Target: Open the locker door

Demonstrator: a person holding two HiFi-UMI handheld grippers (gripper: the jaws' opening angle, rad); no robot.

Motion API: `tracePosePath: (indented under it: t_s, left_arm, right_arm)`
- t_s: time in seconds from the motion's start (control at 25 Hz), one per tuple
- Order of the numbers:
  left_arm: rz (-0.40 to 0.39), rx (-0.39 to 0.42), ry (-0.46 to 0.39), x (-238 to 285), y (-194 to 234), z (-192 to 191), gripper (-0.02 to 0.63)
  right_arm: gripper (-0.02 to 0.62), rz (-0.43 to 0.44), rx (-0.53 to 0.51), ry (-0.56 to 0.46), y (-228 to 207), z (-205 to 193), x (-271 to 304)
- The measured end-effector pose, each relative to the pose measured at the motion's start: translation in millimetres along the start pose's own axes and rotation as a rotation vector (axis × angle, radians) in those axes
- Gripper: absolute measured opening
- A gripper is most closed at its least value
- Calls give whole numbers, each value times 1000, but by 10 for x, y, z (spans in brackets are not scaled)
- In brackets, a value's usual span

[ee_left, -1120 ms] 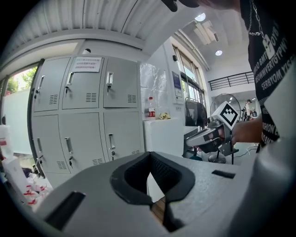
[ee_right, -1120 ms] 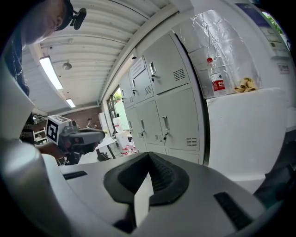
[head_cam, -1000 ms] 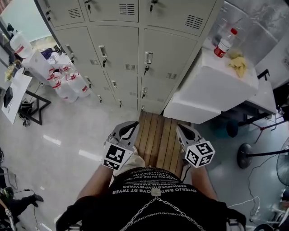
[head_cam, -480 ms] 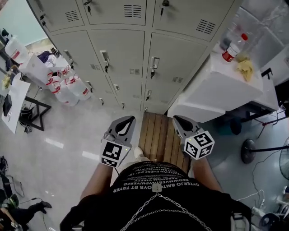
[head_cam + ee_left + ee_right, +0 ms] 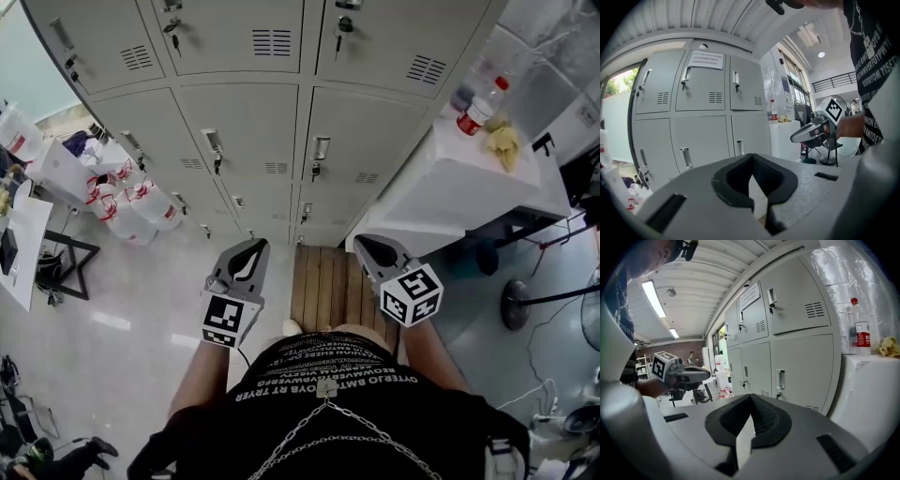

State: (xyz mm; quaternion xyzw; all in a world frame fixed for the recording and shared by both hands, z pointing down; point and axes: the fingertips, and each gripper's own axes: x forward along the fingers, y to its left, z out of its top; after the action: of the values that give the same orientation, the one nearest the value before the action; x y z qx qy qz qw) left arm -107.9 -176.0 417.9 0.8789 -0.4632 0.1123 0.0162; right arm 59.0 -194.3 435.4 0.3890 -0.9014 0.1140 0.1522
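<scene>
Locker bank (image 5: 281,56) filled the far side, every door shut. The locker door (image 5: 384,131) far ahead of the right gripper (image 5: 364,246) carried a handle (image 5: 321,148) at its left edge. White bench (image 5: 450,187) crowded the right, hard against the bank's end. Water jugs (image 5: 141,202) stood on the floor at left. Wooden boards (image 5: 323,286) left open room straight ahead. Left gripper (image 5: 251,251) and right gripper hung near the body, well apart from the doors, both clenched on nothing.

Judged: approach step, nothing touched yet. Next move calls for parted jaws and a reach to the handle. The door may swing toward the bench.
</scene>
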Motion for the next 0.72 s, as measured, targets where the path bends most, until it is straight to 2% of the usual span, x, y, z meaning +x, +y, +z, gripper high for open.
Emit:
tracePosePath:
  t_s: [0.36,0.6,0.72]
  left_arm:
    - [-31,-25,32,232,5,-161,0]
    - [35,-33,17,331,223,-104,0]
    - [66,-44,38,434,351,-125,0]
  right_arm:
    - [-3,-11,16,47,-176,-166,150]
    - [-3,42,13,27,-365,-45,496]
    - [-3,71,13,26,-493,29,718]
